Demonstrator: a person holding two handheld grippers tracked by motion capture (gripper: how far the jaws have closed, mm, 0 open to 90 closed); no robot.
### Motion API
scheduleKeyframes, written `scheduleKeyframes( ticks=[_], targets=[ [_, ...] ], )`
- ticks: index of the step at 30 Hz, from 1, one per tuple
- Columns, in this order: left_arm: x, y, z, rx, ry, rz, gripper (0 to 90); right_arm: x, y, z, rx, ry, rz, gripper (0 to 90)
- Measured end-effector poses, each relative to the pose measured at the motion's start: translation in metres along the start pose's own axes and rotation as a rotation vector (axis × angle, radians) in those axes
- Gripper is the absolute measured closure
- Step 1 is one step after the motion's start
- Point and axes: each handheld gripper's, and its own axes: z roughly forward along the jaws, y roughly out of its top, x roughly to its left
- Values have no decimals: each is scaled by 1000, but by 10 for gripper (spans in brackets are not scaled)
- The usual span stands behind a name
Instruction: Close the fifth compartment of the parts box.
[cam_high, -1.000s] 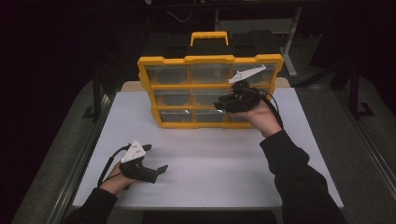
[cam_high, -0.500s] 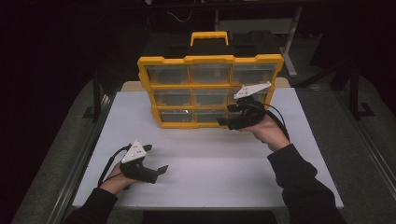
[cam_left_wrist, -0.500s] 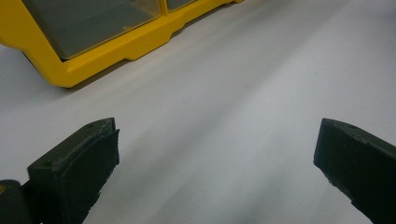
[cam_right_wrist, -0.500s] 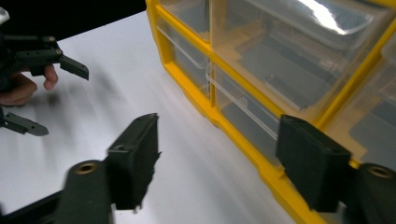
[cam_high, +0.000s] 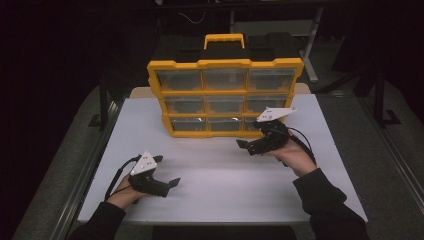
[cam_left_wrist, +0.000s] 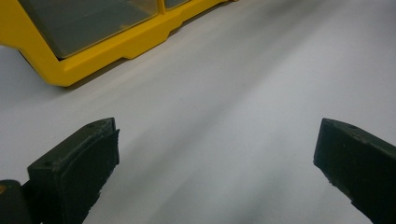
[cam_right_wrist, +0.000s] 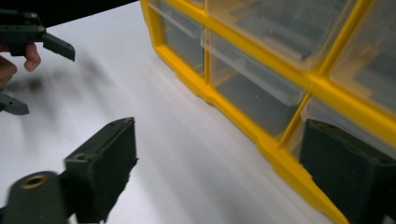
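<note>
The yellow organiser case (cam_high: 225, 97) stands upright at the far middle of the white table (cam_high: 220, 185), its clear drawer fronts facing the person — a placement that puts every drawer within reach from the front. The right gripper (cam_high: 248, 146) is low, just before the case's bottom-right drawers, its jaws, which have just been opening, spread with nothing between them, apparently poised to work on a drawer; the left gripper (cam_high: 172, 183) rests well apart near the table's front-left, jaws spread and empty. The case shows nine clear drawers in three rows, framed in yellow, with a yellow carry handle (cam_high: 224, 40) on top — all drawers appear closed.
</note>
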Motion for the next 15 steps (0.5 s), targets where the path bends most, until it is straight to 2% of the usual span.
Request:
scheduleKeyframes(
  ticks=[4, 8, 15],
  targets=[
    [0, 0, 0, 0, 1, 0, 0, 0, -13, 1, 10, -6, 7, 40],
    [-1, 0, 0, 0, -4, 5, 0, 1, -23, 2, 15, 9, 9, 7],
    [0, 0, 0, -1, -7, 1, 0, 4, -36, 1, -3, 11, 17, 2]
  ],
)
